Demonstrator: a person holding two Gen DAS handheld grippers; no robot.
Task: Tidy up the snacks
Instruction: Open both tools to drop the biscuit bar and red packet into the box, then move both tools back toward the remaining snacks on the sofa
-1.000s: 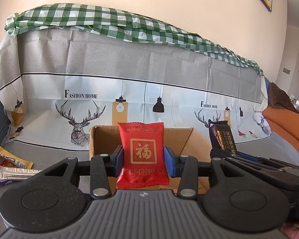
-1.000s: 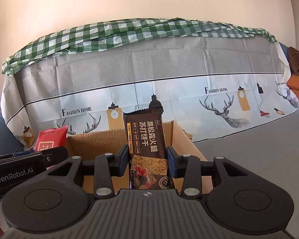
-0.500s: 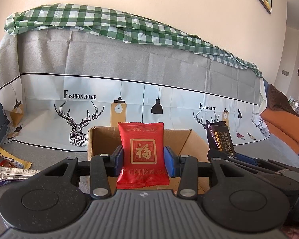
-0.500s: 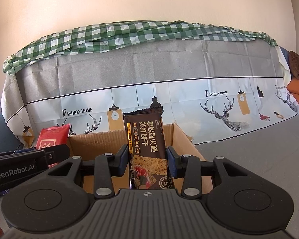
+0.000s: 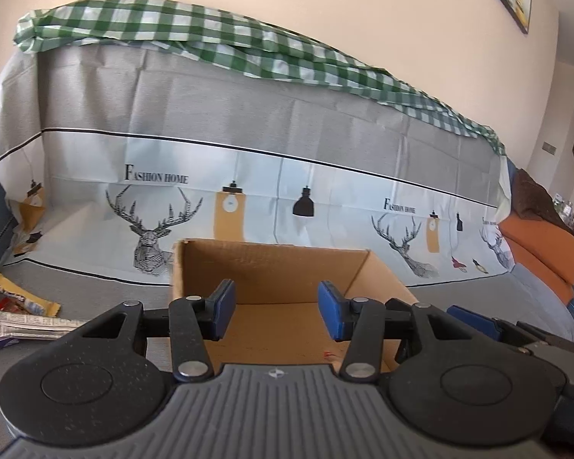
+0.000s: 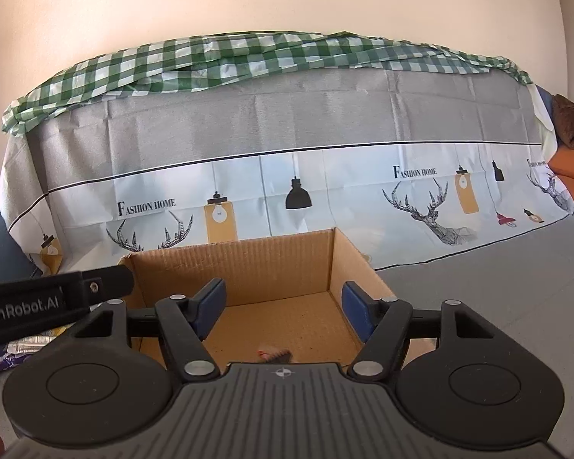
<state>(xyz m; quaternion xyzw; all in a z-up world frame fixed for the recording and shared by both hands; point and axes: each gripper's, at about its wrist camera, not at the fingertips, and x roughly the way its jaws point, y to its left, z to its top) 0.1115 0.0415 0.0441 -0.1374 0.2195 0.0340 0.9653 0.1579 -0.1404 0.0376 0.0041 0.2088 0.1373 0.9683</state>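
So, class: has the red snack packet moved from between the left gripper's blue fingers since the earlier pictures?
Yes. It has left the left gripper, whose fingers are opening with nothing between them, and gone downward; only a red speck shows low in the brown cardboard box.

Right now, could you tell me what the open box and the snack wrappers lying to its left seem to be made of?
The box looks like plain brown corrugated cardboard, matt: fine ribbing shows on its inner walls and the cut rim looks raw. The wrappers look like thin plastic or foil film, slightly glossy and crinkled with printed faces; which film I cannot tell from here.
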